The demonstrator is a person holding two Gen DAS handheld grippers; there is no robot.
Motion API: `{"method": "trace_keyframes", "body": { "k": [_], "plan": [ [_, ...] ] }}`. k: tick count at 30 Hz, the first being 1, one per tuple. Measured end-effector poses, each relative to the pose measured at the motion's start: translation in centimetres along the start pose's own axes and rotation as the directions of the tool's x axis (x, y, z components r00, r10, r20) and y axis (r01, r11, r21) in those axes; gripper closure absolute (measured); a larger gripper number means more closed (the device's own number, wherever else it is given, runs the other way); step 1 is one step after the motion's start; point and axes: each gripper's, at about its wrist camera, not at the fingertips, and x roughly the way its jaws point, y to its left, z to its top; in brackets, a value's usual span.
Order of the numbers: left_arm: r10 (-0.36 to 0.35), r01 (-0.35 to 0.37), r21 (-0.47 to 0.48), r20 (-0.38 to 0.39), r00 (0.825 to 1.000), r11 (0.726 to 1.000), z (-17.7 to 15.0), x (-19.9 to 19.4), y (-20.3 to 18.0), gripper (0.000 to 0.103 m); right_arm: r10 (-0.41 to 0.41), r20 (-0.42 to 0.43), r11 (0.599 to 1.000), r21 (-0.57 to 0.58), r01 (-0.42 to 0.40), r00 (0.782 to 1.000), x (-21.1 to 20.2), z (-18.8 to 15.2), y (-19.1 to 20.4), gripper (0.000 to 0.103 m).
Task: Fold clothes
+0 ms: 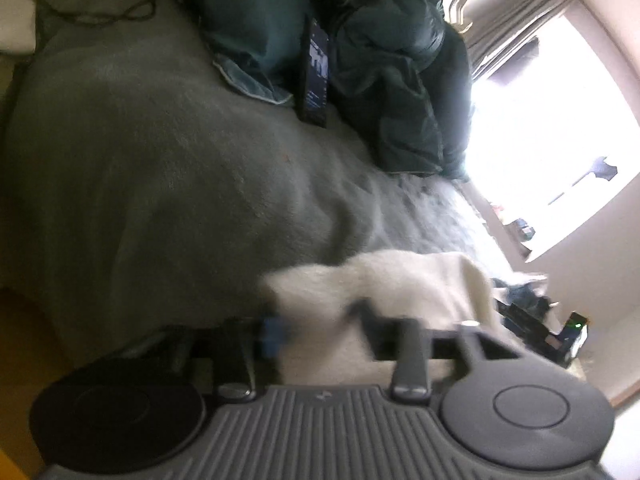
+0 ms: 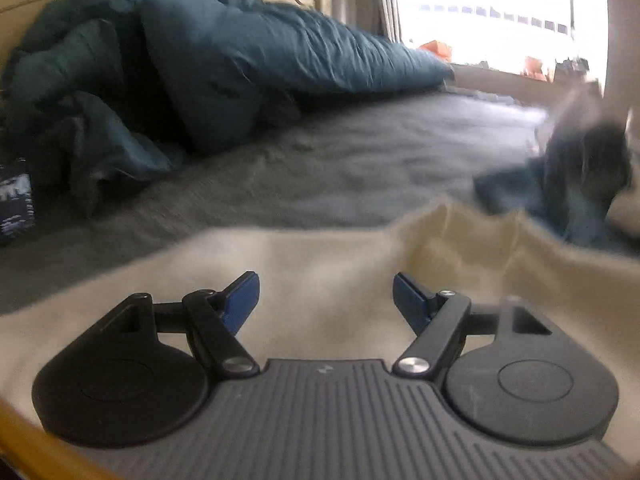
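A cream-white garment (image 1: 408,280) lies at the near edge of the bed, blurred. In the left wrist view it drapes over my left gripper (image 1: 320,326) and hides most of the fingers. One blue pad (image 1: 274,332) shows at its left edge, and the jaws stand close together with the cloth pinched between them. In the right wrist view the same garment (image 2: 320,248) spreads flat under my right gripper (image 2: 326,294). The right gripper is open with its blue pads (image 2: 242,300) wide apart, and nothing is between them.
A grey blanket (image 1: 160,168) covers the bed. A bunched teal duvet (image 2: 248,52) lies along the headboard, with a dark printed card (image 1: 316,68) beside it. A dark crumpled garment (image 2: 580,168) sits at the right. Beyond are a bright window (image 1: 560,120) and a black box (image 1: 560,336).
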Motion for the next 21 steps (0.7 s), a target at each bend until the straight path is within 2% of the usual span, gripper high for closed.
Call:
{"method": "trace_keyframes", "body": {
  "k": [1, 3, 5, 7, 9, 10, 13, 16, 17, 18, 19, 20, 21],
  "plan": [
    [0.000, 0.000, 0.010, 0.006, 1.000, 1.000, 0.1, -0.2, -0.1, 0.094, 0.003, -0.035, 0.999, 0.032, -0.002, 0.999, 0.9, -0.3, -0.6, 0.029],
    [0.023, -0.024, 0.016, 0.051, 0.998, 1.000, 0.4, -1.5, -0.3, 0.095, 0.056, -0.031, 0.992, 0.118, -0.052, 0.998, 1.2, -0.5, -2.1, 0.029],
    [0.067, -0.070, 0.017, 0.129, 0.989, 0.997, 1.3, -3.4, -0.3, 0.096, 0.078, -0.016, 0.986, 0.148, -0.075, 0.997, 1.1, -0.9, -2.4, 0.029],
    [0.115, -0.121, 0.013, 0.216, 0.970, 0.993, 2.3, -5.5, -0.4, 0.096, 0.081, -0.008, 0.985, 0.151, -0.079, 0.997, 1.1, -1.1, -2.2, 0.029],
    [0.188, -0.204, 0.029, 0.275, 0.943, 0.979, 3.1, -6.8, -0.6, 0.096, 0.064, -0.012, 0.990, 0.124, -0.062, 0.998, 1.3, -1.1, -1.6, 0.029],
    [0.217, -0.234, 0.029, 0.279, 0.935, 0.972, 3.7, -7.2, -0.2, 0.096, 0.054, -0.016, 0.993, 0.107, -0.052, 0.998, 1.1, -1.3, -1.4, 0.028],
    [0.278, -0.286, 0.009, 0.219, 0.935, 0.958, 4.7, -6.0, 1.6, 0.095, 0.031, -0.025, 0.998, 0.063, -0.030, 0.999, 0.9, -1.5, -0.8, 0.027],
    [0.357, -0.371, 0.037, 0.196, 0.913, 0.928, 4.8, -3.6, 2.9, 0.093, 0.017, -0.033, 0.999, 0.043, -0.016, 0.999, 1.0, -1.7, -0.5, 0.026],
    [0.391, -0.410, 0.058, 0.206, 0.897, 0.910, 4.6, -3.2, 2.8, 0.091, 0.012, -0.034, 0.999, 0.036, -0.011, 0.999, 1.0, -1.7, -0.4, 0.026],
    [0.433, -0.462, 0.090, 0.229, 0.872, 0.882, 4.2, -2.7, 2.1, 0.084, 0.007, -0.036, 1.000, 0.029, -0.006, 0.999, 1.0, -1.7, -0.2, 0.026],
    [0.479, -0.519, 0.119, 0.257, 0.839, 0.846, 3.9, -2.6, 1.6, 0.067, 0.003, -0.038, 1.000, 0.023, -0.002, 0.999, 1.1, -1.7, -0.1, 0.026],
    [0.521, -0.572, 0.129, 0.290, 0.803, 0.810, 3.6, -3.1, 1.4, 0.057, -0.003, -0.041, 1.000, 0.016, 0.003, 0.999, 1.1, -1.7, 0.0, 0.025],
    [0.551, -0.609, 0.118, 0.319, 0.771, 0.785, 3.1, -4.1, 1.0, 0.053, -0.007, -0.043, 1.000, 0.009, 0.007, 0.999, 1.1, -1.7, 0.1, 0.025]
  ]
}}
